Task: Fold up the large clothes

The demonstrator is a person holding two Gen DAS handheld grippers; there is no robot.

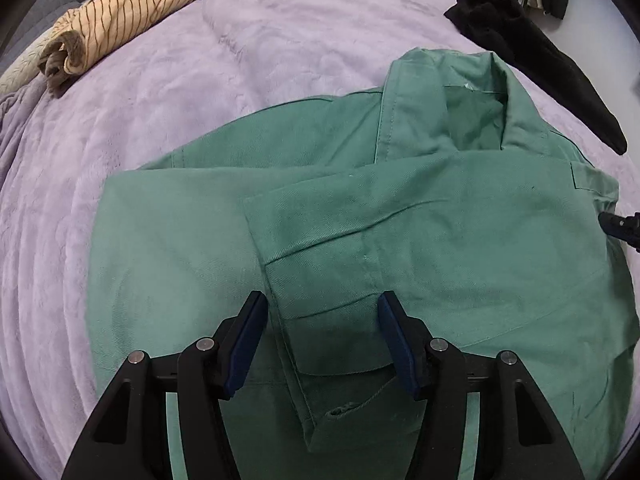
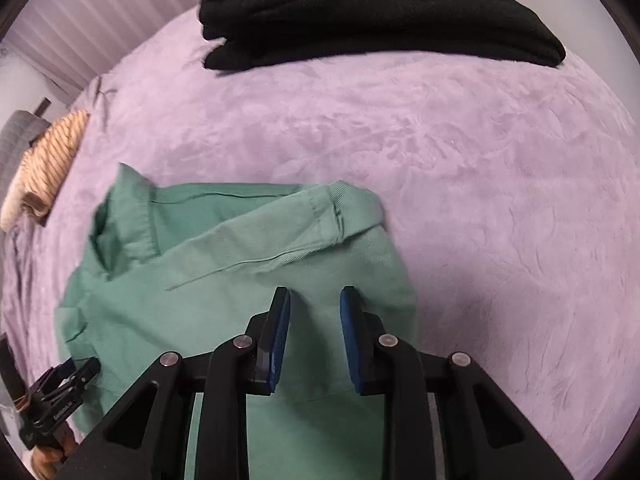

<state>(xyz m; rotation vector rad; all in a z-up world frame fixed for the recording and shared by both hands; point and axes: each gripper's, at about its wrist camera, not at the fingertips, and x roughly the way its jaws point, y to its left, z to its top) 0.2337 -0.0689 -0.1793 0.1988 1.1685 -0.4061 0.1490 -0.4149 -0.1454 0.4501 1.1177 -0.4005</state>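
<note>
A green jacket (image 1: 400, 220) lies partly folded on the lilac bed cover, collar at the far right, a sleeve laid across its body. My left gripper (image 1: 322, 300) is open just above the sleeve cuff, holding nothing. In the right wrist view the same green jacket (image 2: 240, 280) fills the lower left, collar at its far edge. My right gripper (image 2: 315, 294) is open and empty above the jacket's near right part. The right gripper's tip shows at the right edge of the left wrist view (image 1: 620, 226); the left gripper shows at the lower left of the right wrist view (image 2: 60, 396).
A folded black garment (image 2: 376, 20) lies at the far side of the bed; it also shows in the left wrist view (image 1: 536, 52). A rolled yellow striped garment (image 1: 116, 24) lies at the far left. The lilac bed cover (image 2: 500, 200) spreads around.
</note>
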